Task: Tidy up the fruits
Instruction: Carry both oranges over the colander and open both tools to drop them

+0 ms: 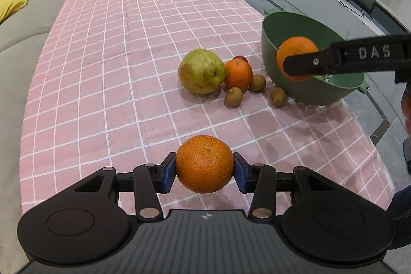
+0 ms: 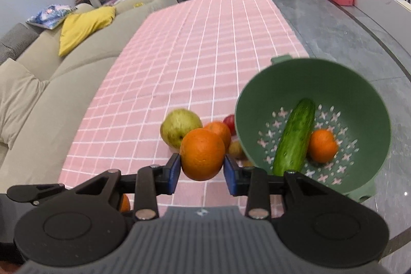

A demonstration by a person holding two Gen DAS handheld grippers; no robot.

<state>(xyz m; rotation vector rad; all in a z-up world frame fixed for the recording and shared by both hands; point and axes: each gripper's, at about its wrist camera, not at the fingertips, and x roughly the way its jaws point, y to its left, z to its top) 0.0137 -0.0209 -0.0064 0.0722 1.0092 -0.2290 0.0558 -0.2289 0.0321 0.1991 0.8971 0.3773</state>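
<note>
Both claws carry oranges toward the green colander (image 2: 359,84).
Left claw (image 1: 204,168) grips a mandarin (image 1: 204,163); right claw (image 2: 202,166) clamps an orange (image 2: 202,153) beside the rim, ready to drop.

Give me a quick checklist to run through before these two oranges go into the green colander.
1. Left gripper clamped on its orange, pads on both sides: ok.
2. Right gripper clamped on its orange: ok.
3. Both oranges lifted off the pink tablecloth: ok.
4. Room in the green colander beside the cucumber and the orange already inside: ok.
5. Colander steady near the table edge: cannot tell.
6. Path clear of the pear and small brown fruits: ok.
</note>
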